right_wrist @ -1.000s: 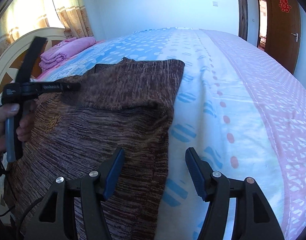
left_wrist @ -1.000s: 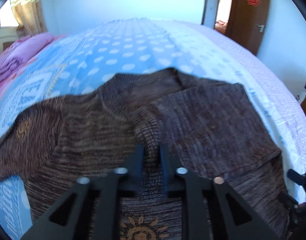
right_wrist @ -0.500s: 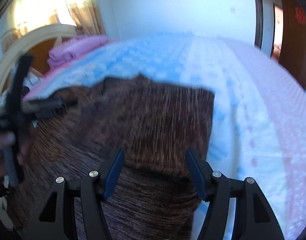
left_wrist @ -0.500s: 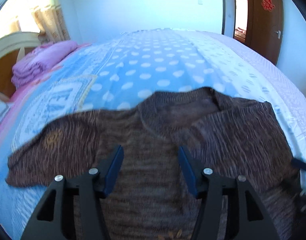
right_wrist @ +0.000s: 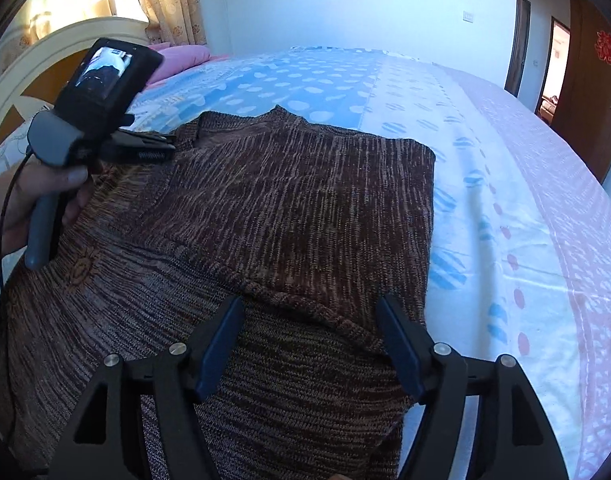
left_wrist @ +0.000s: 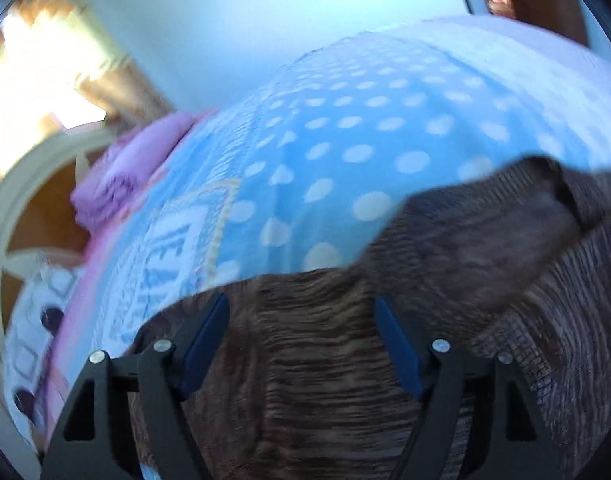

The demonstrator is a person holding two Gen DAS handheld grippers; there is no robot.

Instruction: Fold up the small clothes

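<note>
A brown knit sweater (right_wrist: 289, 200) lies flat on the bed, its right side folded in over the body. My right gripper (right_wrist: 310, 308) hovers over the folded edge near the hem. Its jaws are opening, and the fabric lies below them, unpinched. My left gripper (left_wrist: 300, 308) hangs over the sweater (left_wrist: 445, 248) near its left shoulder and sleeve, in a blurred view. Its jaws are opening wide and the pads press on nothing. In the right wrist view the left gripper (right_wrist: 161, 148) is held by a hand (right_wrist: 29, 196) at the sweater's collar side.
The bed sheet (right_wrist: 505, 200) is blue with white dots and runs to white and pink on the right. Folded pink bedding (left_wrist: 117, 184) lies by the cream headboard (left_wrist: 9, 216). A curtained window is at the back left and a brown door (right_wrist: 585, 80) at the far right.
The left gripper let go of the pinched fold, opened wide and swung left toward the sleeve side. The right gripper moved left from the sweater's edge to over the folded part.
</note>
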